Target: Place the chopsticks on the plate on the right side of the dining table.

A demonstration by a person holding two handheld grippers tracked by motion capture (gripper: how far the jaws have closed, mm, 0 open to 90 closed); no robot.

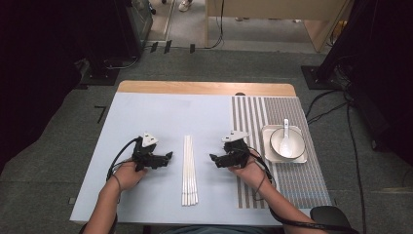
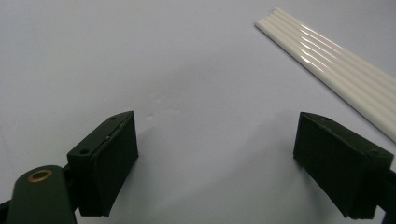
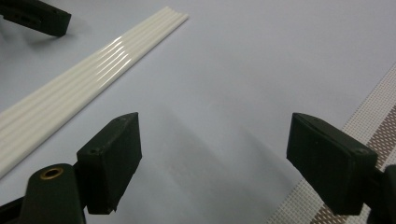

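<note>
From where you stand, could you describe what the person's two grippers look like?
Both the left gripper and the right gripper are black, each topped by a grey three-cornered plate and trailing a black cable. Their jaws end in flat, blocky black pads, with a brass-coloured ring near one jaw's base.

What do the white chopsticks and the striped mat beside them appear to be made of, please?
The chopsticks look like glossy white plastic or melamine: sharp light glints run along them. The striped mat looks woven, probably vinyl or fabric, with a matte, grainy weave.
</note>
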